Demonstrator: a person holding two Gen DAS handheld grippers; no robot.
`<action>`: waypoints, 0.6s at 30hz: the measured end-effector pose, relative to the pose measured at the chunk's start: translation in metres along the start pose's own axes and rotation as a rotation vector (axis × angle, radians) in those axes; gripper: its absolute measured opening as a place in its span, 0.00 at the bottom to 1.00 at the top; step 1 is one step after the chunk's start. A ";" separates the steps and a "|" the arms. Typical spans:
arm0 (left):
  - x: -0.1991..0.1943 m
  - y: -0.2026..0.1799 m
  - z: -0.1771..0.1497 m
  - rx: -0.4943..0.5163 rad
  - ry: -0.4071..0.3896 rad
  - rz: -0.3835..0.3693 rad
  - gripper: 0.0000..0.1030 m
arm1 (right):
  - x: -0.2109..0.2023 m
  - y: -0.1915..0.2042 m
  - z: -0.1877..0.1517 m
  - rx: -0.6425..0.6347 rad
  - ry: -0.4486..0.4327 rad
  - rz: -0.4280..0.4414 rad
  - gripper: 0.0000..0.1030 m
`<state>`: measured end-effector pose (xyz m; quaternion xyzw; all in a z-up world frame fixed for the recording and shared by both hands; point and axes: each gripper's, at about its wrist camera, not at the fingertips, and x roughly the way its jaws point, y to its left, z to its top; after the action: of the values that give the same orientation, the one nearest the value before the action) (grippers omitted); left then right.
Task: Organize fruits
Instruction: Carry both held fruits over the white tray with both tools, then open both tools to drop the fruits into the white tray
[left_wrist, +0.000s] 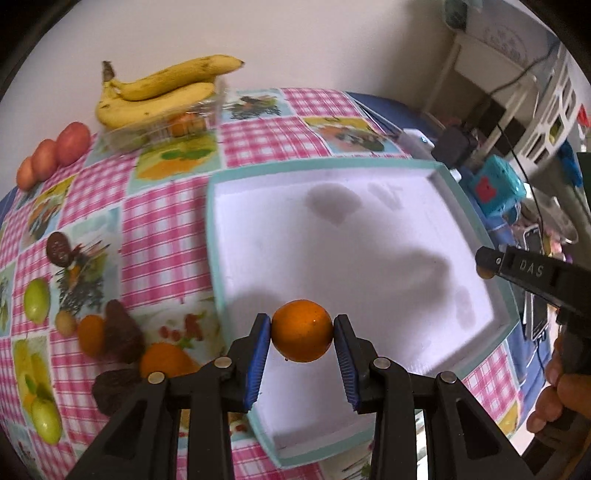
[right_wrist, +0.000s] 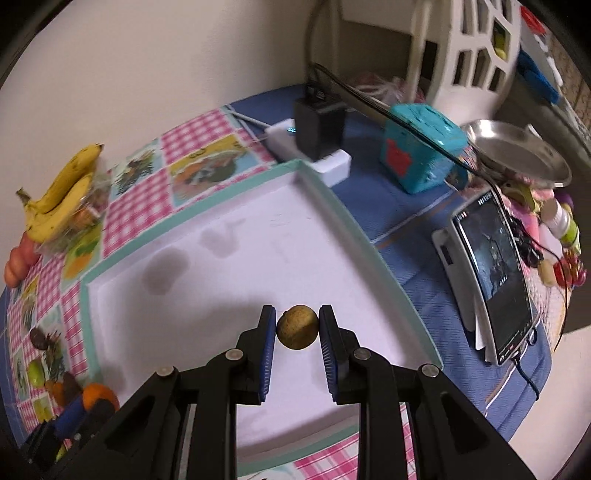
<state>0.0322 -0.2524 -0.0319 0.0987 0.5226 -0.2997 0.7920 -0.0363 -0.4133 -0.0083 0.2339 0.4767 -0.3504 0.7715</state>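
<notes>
Left gripper fingers clamp an orange above the white tray; right gripper fingers pinch a small brown fruit over it too.

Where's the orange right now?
In the left wrist view, the orange is pinched in the left tongs, above the white tray.
</notes>
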 end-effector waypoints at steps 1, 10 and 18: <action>0.004 -0.002 0.000 0.003 0.005 -0.001 0.36 | 0.004 -0.002 0.002 0.010 0.004 -0.007 0.24; 0.020 -0.007 -0.006 0.016 0.016 -0.006 0.37 | 0.032 -0.021 -0.004 0.065 0.056 -0.059 0.24; 0.019 -0.006 -0.009 0.025 0.011 -0.014 0.37 | 0.035 -0.019 -0.006 0.051 0.061 -0.076 0.24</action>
<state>0.0272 -0.2603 -0.0513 0.1067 0.5236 -0.3113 0.7859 -0.0442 -0.4322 -0.0429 0.2458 0.4993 -0.3841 0.7367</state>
